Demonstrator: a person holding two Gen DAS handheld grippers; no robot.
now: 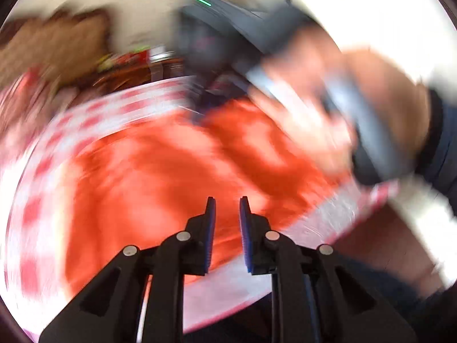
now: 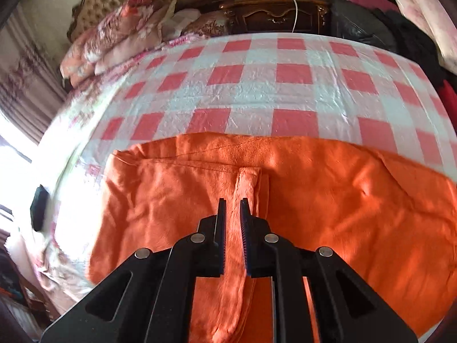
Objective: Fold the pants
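Orange pants lie spread on a bed covered by a red-and-white checked sheet. My right gripper is shut on a raised fold of the orange pants, which passes between its fingers. My left gripper hovers over the pants, its jaws a small gap apart with nothing between them. The left wrist view is heavily blurred by motion. The person's right hand with the other gripper shows at the right of that view.
Floral pillows and quilts are piled at the bed's far left by a tufted headboard. A dark wooden nightstand with small items stands behind the bed. Dark clothes lie at the far right. A black object lies at the bed's left edge.
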